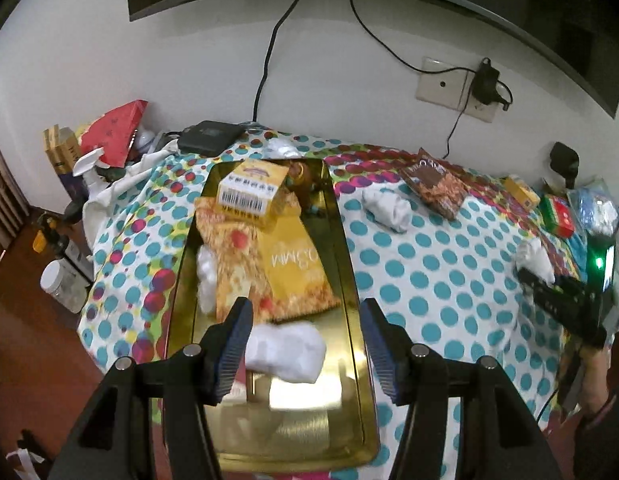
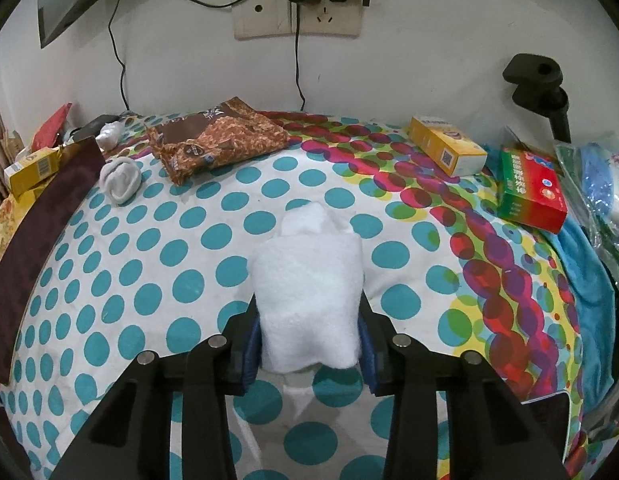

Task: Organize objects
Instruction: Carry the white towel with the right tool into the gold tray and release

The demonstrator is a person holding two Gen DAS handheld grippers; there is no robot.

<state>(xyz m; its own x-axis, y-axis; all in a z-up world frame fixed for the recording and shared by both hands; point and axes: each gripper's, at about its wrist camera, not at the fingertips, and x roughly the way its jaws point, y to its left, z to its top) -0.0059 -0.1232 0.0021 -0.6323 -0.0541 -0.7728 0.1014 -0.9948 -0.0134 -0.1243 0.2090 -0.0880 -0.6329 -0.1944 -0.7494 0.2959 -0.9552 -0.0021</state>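
A gold tray (image 1: 349, 264) lies on the dotted cloth and holds a yellow box (image 1: 249, 192), snack packets (image 1: 293, 272) and a white sock roll (image 1: 207, 276) along its left wall. My left gripper (image 1: 305, 305) hovers open over the tray's near end. Another white sock roll (image 1: 285, 354) lies loose in the tray below it. My right gripper (image 2: 309, 300) is shut on a white sock roll (image 2: 309, 272), with a blue pad against each of its sides. On the cloth farther back lie two more sock rolls (image 2: 119, 180) (image 2: 109, 132) and a brown snack packet (image 2: 217, 140).
A yellow box (image 2: 445, 144), a green and red box (image 2: 529, 188), a blue cloth (image 2: 589, 292) and plastic bags (image 2: 605, 184) crowd the right side. A black device (image 1: 209, 136) sits at the back by the wall. Bottles and a jar (image 1: 63, 284) stand off the left edge.
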